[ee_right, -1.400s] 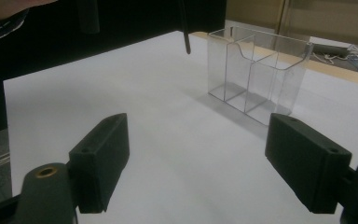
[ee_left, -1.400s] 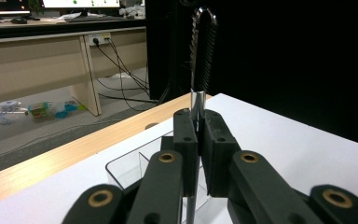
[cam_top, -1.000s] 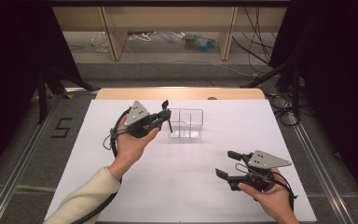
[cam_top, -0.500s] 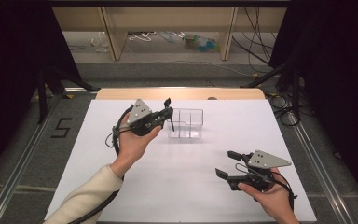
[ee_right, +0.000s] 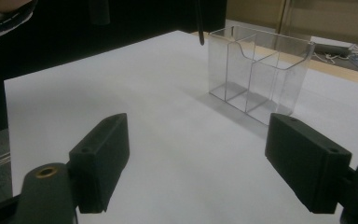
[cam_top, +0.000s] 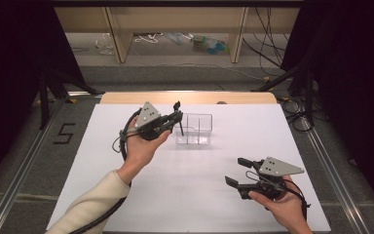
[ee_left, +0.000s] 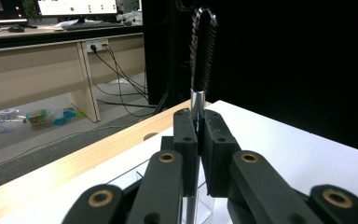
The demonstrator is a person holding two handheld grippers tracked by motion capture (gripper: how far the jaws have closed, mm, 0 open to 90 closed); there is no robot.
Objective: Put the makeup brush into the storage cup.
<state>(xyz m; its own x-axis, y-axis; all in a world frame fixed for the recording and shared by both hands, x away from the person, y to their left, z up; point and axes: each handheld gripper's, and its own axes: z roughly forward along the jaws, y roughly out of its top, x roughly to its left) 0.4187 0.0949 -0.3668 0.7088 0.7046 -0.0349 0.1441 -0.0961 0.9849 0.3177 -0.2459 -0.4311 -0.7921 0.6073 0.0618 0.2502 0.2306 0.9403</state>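
Two grippers are at work over a white table (cam_top: 102, 146) in the high view. Left of the frame's middle, the left gripper (cam_top: 175, 117) is lifted off the surface in the person's left hand (cam_top: 141, 146), and its jaws are pressed together on a thin brush (cam_top: 178, 119) that stands nearly upright, its dark tip poking up above the jaws and its lower end hanging just beside the left wall of a clear plastic box (cam_top: 195, 130). In the left gripper view the brush (ee_left: 201, 51) shows as a shiny metal stem pinched between the two black pads, with a dark bristled end rising toward the top centre of the frame. The box sits on the table near the middle of the high view, with an inner wall splitting it into compartments; whether the brush's lower end touches it I cannot tell. At the lower right of the high view, the right gripper (cam_top: 235, 170) lies low near the table in the right hand (cam_top: 282, 204), well apart from the box, its jaws spread wide with nothing between them. The right gripper view shows the box (ee_right: 256, 74) at the upper right, beyond those spread jaws.
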